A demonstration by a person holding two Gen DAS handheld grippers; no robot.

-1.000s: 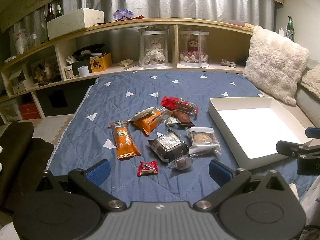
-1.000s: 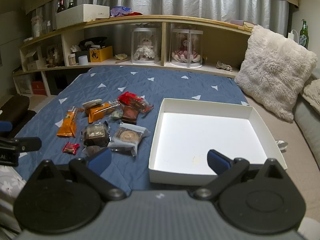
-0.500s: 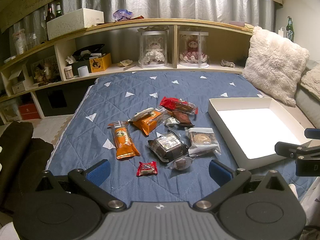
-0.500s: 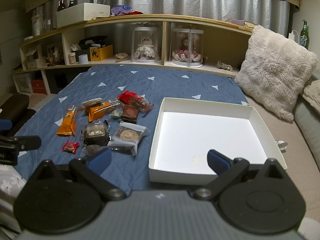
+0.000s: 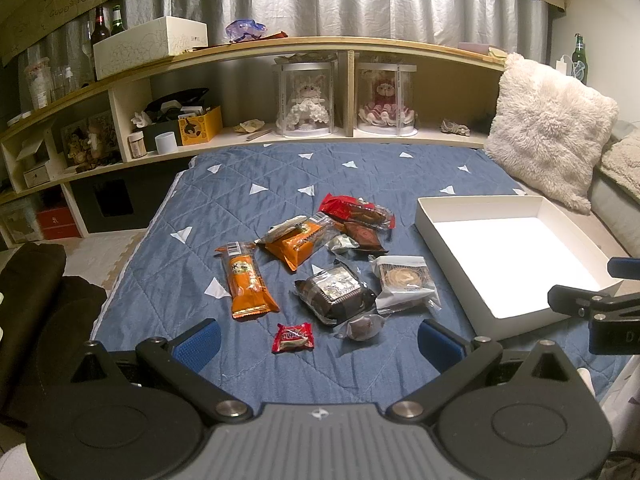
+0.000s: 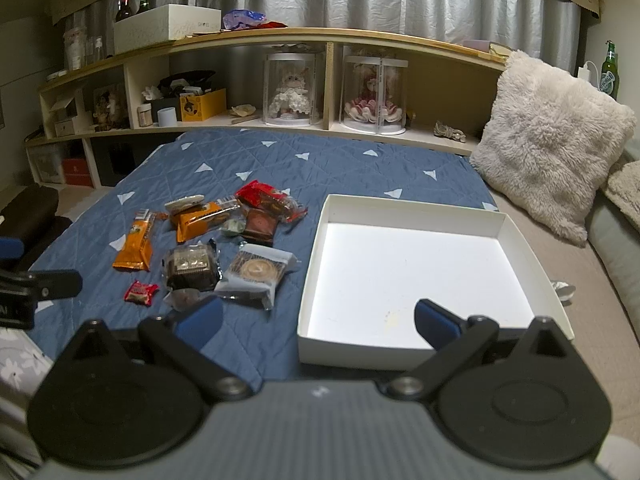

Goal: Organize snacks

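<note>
Several wrapped snacks lie in a loose pile on the blue quilt (image 5: 248, 200): an orange bar (image 5: 246, 280), an orange pack (image 5: 298, 242), a red pack (image 5: 352, 208), a dark cake in clear wrap (image 5: 334, 294), a round biscuit pack (image 5: 404, 280) and a small red candy (image 5: 293, 337). An empty white box (image 5: 508, 256) sits to their right. My left gripper (image 5: 318, 340) hovers open just short of the candy. My right gripper (image 6: 318, 316) is open over the near edge of the white box (image 6: 412, 264), with the biscuit pack (image 6: 256, 272) ahead to its left.
A long wooden shelf (image 5: 320, 46) with two doll cases, boxes and bottles runs behind the bed. A fluffy cream pillow (image 5: 552, 128) leans at the right, beside the box. Dark fabric (image 5: 28, 280) lies off the bed's left edge.
Both grippers have drifted very slightly; the snacks and the box lie where they were.
</note>
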